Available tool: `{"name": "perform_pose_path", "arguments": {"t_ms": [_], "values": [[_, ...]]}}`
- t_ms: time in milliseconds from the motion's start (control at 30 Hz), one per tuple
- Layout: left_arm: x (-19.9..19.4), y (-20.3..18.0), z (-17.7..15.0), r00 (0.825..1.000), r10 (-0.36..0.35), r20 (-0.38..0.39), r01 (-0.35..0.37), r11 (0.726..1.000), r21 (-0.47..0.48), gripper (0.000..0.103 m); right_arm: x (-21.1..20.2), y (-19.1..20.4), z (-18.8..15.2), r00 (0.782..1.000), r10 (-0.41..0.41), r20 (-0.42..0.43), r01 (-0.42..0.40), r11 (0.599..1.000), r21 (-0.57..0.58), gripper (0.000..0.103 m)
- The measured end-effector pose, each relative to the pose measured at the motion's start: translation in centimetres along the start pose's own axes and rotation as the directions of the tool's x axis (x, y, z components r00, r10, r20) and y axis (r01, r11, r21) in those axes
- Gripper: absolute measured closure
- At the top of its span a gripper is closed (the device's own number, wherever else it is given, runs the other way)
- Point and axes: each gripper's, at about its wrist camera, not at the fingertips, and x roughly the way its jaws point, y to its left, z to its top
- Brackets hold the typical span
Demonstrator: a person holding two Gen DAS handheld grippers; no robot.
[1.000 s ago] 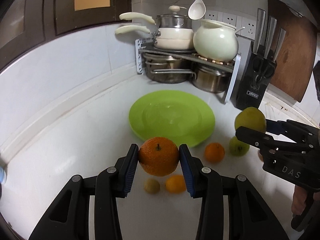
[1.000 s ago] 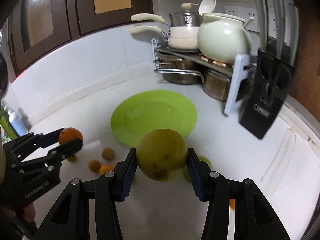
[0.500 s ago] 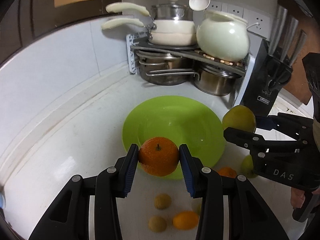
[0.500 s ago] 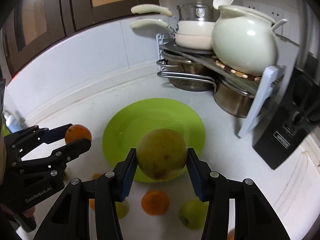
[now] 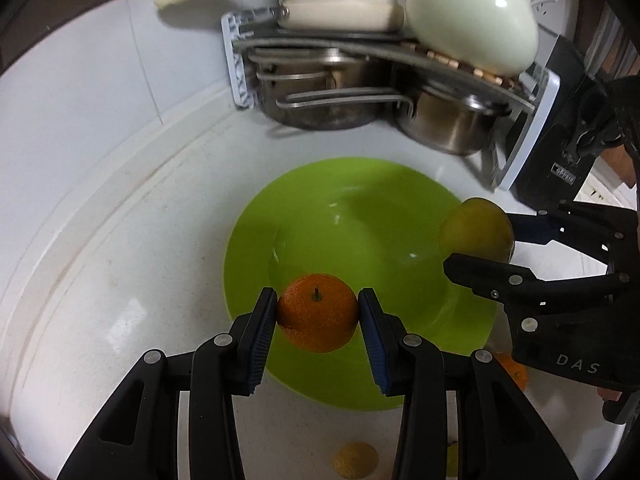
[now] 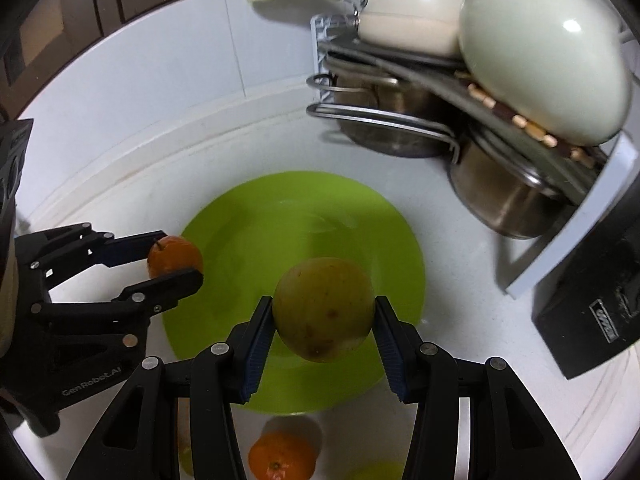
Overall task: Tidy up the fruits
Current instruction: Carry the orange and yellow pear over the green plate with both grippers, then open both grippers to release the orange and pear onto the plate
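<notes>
Left gripper (image 5: 318, 312): black, blue ribbed pads, closed partway on a round orange mandarin (image 5: 317, 312) with its stem stub up; pads pressed against both flanks of the fruit. Held above the near part of the round lime-green plastic plate (image 5: 340, 204), clear of its surface.

Right gripper (image 6: 323, 312): same black build and blue pads, closed slightly wider on a larger yellow-green round fruit with brown speckles (image 6: 323, 309), gripped at both sides. Also held over the plate, towards its near right part. Plate itself bare, no fruit resting on it.

In the left wrist view, right gripper (image 5: 478, 246) entering at the plate's right rim with the yellow-green fruit (image 5: 476, 232) between its fingers; in the right wrist view, left gripper (image 6: 176, 258) at the plate's left rim with the mandarin (image 6: 175, 258).

On the white countertop (image 5: 120, 280) just nearer than the plate: a second orange mandarin (image 6: 282, 458), stem end visible, between the right gripper's fingers in that view; a small yellowish round fruit (image 5: 356, 460) near the bottom edge; another orange fruit (image 5: 514, 370), mostly hidden behind the right gripper.

Beyond the plate, against the white tiled wall: grey two-tier pot rack (image 5: 348, 44) with steel pots (image 5: 320, 92) below, a cream pan (image 5: 340, 4) and a cream round ceramic pot (image 5: 472, 28) above. Right of the rack, a black knife block (image 6: 592, 312).
</notes>
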Motion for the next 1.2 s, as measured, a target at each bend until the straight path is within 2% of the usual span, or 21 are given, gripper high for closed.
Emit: {"name": "perform_pose_path", "arguments": {"t_ms": [233, 700, 1000, 1200], "values": [[1.6, 0.0, -0.2, 0.999, 0.004, -0.035, -0.004, 1.000, 0.010, 0.062, 2.2, -0.1, -0.1, 0.998, 0.011, -0.058, -0.012, 1.000, -0.005, 0.053], [2.6, -0.1, 0.0, 0.999, 0.012, -0.048, -0.011, 1.000, 0.010, 0.060, 3.5, -0.3, 0.0, 0.996, 0.016, -0.090, -0.017, 1.000, -0.005, 0.053], [0.2, 0.5, -0.1, 1.000, 0.015, -0.005, -0.015, 1.000, -0.013, 0.048, 1.2, -0.4, 0.0, 1.000, -0.001, -0.017, 0.001, 1.000, -0.002, 0.048], [-3.6, 0.8, -0.2, 0.997, 0.036, 0.071, -0.033, 0.999, -0.031, 0.039, -2.2, 0.0, 0.1, 0.998, -0.006, 0.059, 0.005, 1.000, 0.007, 0.048]]}}
